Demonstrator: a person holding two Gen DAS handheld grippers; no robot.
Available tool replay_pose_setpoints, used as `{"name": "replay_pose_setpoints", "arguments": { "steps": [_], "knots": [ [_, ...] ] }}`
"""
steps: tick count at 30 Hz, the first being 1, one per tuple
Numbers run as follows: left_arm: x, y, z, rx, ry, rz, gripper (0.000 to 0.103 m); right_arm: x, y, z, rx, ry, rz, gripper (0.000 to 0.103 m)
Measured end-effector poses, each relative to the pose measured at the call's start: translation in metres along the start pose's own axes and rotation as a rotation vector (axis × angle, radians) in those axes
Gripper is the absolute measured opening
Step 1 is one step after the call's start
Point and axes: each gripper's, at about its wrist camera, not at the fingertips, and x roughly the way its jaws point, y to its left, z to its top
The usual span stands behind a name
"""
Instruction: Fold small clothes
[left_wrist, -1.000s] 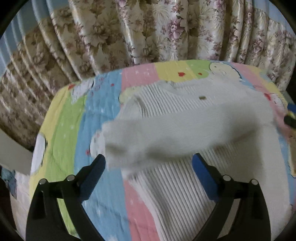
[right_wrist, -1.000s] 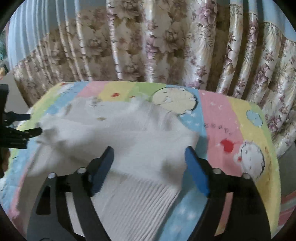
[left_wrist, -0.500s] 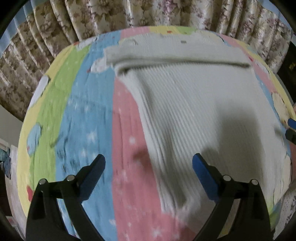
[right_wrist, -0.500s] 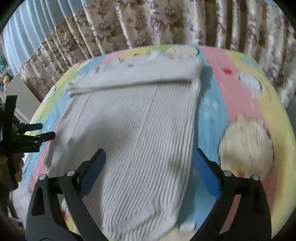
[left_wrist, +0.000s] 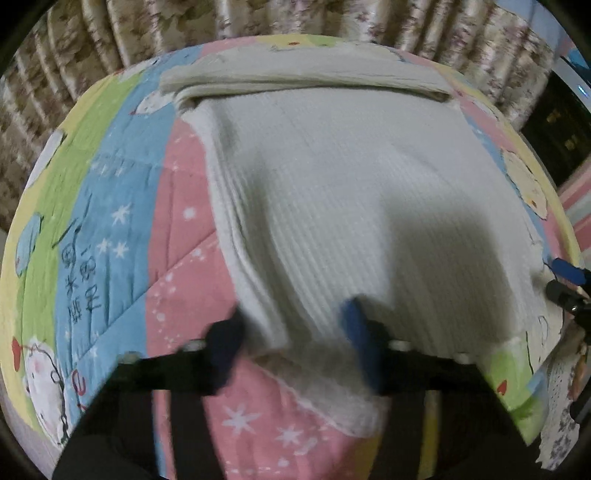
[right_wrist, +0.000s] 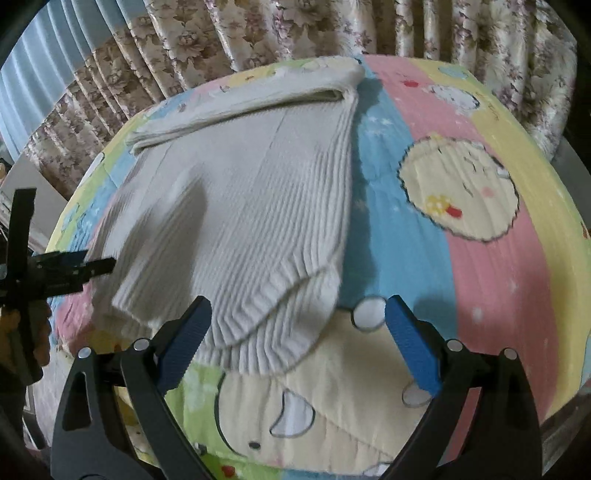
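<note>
Ribbed white sweater (right_wrist: 240, 206), soft, light and floppy by its look, lies along the quilt (right_wrist: 480, 258) with its hem at the near edge, best pinched at the hem corners; left gripper (left_wrist: 291, 328), just narrowing, straddles one corner ungripped, right gripper (right_wrist: 295, 332) spread wide.

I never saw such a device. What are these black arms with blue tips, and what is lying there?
A person holds tongs in each hand; a camera on each looks along its blue-padded fingers. One picture comes from the left tongs, one from the right tongs. A cream ribbed sweater, with a fold across its far end, lies on a cartoon quilt. The right tongs stand open, holding nothing. The left tongs have just been closing around a near corner; blur hides whether they grip.
</note>
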Motion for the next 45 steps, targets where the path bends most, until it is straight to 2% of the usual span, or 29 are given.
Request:
{"name": "replay_pose_setpoints", "arguments": {
  "steps": [3,4,7,12,15,24,29,32,34,40,45],
  "knots": [
    [-0.002,-0.003,0.004,0.028,-0.003,0.017,0.024,0.004,-0.003,-0.008,0.031,0.033,0.03,0.093],
    [-0.002,-0.004,0.005,0.033,-0.005,0.021,0.022,0.006,-0.004,-0.01,0.042,0.045,0.042,0.088],
    [-0.004,0.0,0.007,0.024,-0.004,0.013,0.019,0.012,-0.003,-0.011,0.065,0.071,0.083,0.074],
    [-0.005,0.002,0.005,0.028,-0.002,0.023,0.017,0.023,0.0,0.001,0.083,0.068,0.112,0.063],
    [-0.008,-0.002,0.003,0.044,-0.005,0.04,0.017,0.026,0.003,0.007,0.078,0.072,0.116,0.04],
    [-0.009,-0.009,-0.004,0.044,0.004,0.046,0.016,0.021,0.009,-0.006,0.032,0.1,0.131,0.04],
    [-0.008,-0.008,0.0,0.051,-0.011,0.045,0.007,0.025,0.016,-0.001,-0.021,0.097,0.107,0.027],
    [-0.008,-0.004,0.001,0.044,-0.012,0.026,0.006,0.024,0.023,-0.001,-0.086,0.097,0.083,0.017],
    [-0.007,-0.003,0.0,0.049,-0.006,0.024,0.006,0.022,0.027,-0.001,-0.117,0.097,0.072,0.015],
    [-0.006,-0.006,-0.003,0.057,-0.008,0.036,0.007,0.026,0.027,0.0,-0.131,0.121,0.081,0.015],
    [-0.009,-0.004,0.001,0.065,-0.046,0.024,0.006,0.024,0.029,0.003,-0.138,0.112,0.086,0.014]
  ]
}}
